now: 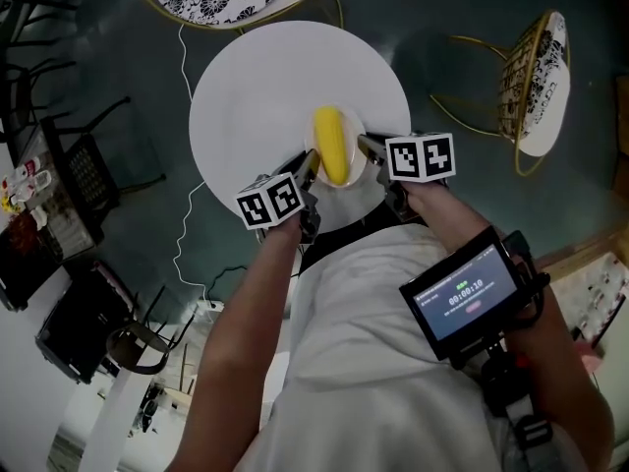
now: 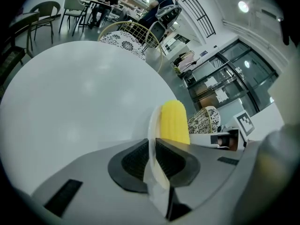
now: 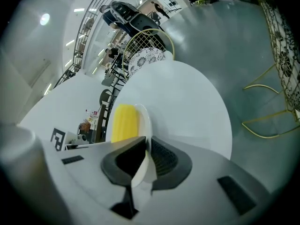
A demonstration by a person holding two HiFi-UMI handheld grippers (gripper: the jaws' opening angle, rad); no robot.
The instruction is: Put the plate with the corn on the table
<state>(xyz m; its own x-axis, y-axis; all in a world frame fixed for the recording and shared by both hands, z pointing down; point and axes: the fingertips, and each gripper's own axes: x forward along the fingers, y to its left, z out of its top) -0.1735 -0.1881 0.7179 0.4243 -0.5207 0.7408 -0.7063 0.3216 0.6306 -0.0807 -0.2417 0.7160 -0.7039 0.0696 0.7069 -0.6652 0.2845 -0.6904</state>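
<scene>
Found left gripper [image 1: 309,168] and right gripper [image 1: 367,149] each pinching opposite rims of plate [image 1: 358,169] carrying corn [image 1: 332,146], at near side of white table [image 1: 265,87].

Yellow corn [image 1: 333,146], apparently white plate [image 3: 145,120], white table [image 1: 265,87].

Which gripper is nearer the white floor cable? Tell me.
Left. The left gripper, shut on the plate's left rim, sits on the cable's side of the table; the right gripper clamps the opposite rim, farther from it.
</scene>
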